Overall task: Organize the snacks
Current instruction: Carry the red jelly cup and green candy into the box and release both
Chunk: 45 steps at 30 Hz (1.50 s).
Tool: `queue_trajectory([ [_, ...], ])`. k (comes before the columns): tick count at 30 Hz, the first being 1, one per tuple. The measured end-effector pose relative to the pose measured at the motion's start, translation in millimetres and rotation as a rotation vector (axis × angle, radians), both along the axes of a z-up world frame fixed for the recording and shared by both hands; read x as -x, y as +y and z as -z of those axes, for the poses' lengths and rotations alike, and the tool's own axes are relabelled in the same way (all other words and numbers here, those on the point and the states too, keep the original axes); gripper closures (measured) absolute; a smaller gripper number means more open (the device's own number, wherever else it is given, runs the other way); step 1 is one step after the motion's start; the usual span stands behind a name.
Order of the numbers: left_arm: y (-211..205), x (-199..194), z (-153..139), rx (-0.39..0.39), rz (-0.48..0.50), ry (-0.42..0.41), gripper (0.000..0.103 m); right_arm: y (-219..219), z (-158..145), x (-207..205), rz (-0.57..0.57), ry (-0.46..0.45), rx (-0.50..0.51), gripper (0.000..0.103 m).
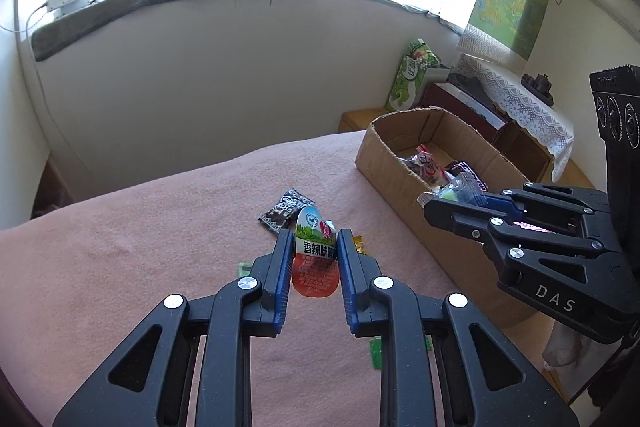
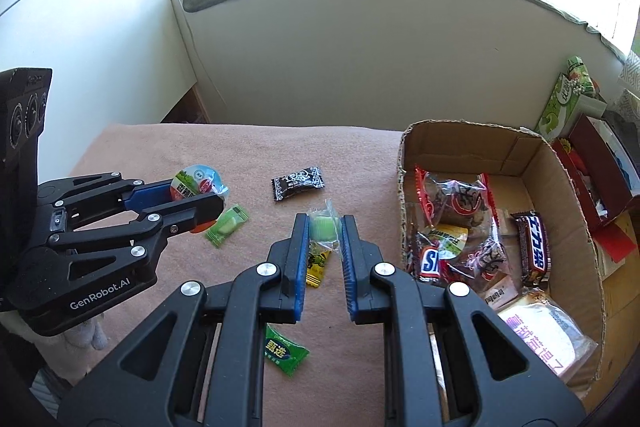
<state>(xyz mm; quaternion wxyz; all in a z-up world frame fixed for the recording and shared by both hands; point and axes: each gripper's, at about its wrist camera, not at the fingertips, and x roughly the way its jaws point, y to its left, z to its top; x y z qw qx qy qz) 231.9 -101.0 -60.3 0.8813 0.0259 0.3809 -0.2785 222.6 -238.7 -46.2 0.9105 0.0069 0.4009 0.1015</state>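
Fingers (image 2: 301, 239) clamp green candy (image 2: 322, 227) beside snack-filled cardboard box (image 2: 472, 139).

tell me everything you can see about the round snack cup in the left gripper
The snack cup is a small round tub with a foil-like lid printed green and white with Chinese characters, over an orange-red translucent body. The left gripper is shut on it, pads pressing both sides, holding it tilted above the pink cloth, apart from the loose sweets.

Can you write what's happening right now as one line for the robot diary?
left gripper: shut on jelly cup | right gripper: shut on green candy | cardboard box: partly filled
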Motion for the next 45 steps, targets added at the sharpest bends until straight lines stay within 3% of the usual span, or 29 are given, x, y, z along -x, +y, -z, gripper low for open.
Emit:
queue_trajectory([
  [16, -98.7, 8.5, -13.7, 0.066, 0.161, -0.002, 0.083, -95.3, -12.8, 23.4, 0.171, -0.035, 0.023, 0.087],
  [28, -134.8, 19.0, -13.8, 0.059, 0.216, 0.004, 0.082, -139.4, -3.3, 28.8, 0.264, -0.017, 0.022, 0.087],
  [30, -137.9, 20.8, -15.7, 0.054, 0.216, 0.0, 0.08, -142.0, -3.2, 29.5, 0.271, -0.017, 0.027, 0.083],
  [32, -137.7, 22.1, -17.7, 0.056, 0.213, -0.003, 0.071, -143.0, -3.7, 30.3, 0.279, -0.017, 0.029, 0.067],
  [34, -136.6, 23.2, -19.7, 0.055, 0.209, -0.01, 0.069, -144.2, -5.1, 32.0, 0.291, -0.029, 0.035, 0.051],
  [37, -133.5, 24.6, -22.1, 0.056, 0.202, -0.012, 0.069, -146.1, -7.9, 33.6, 0.302, -0.035, 0.036, 0.049],
  [40, -129.3, 26.3, -23.4, 0.057, 0.196, -0.014, 0.069, -147.1, -10.1, 35.2, 0.312, -0.042, 0.046, 0.035],
  [43, -126.0, 27.2, -24.2, 0.056, 0.188, -0.015, 0.062, -146.1, -12.0, 37.0, 0.317, -0.045, 0.051, 0.034],
  [45, -123.5, 27.8, -24.5, 0.059, 0.184, -0.016, 0.06, -144.6, -13.3, 37.8, 0.318, -0.047, 0.052, 0.028],
])
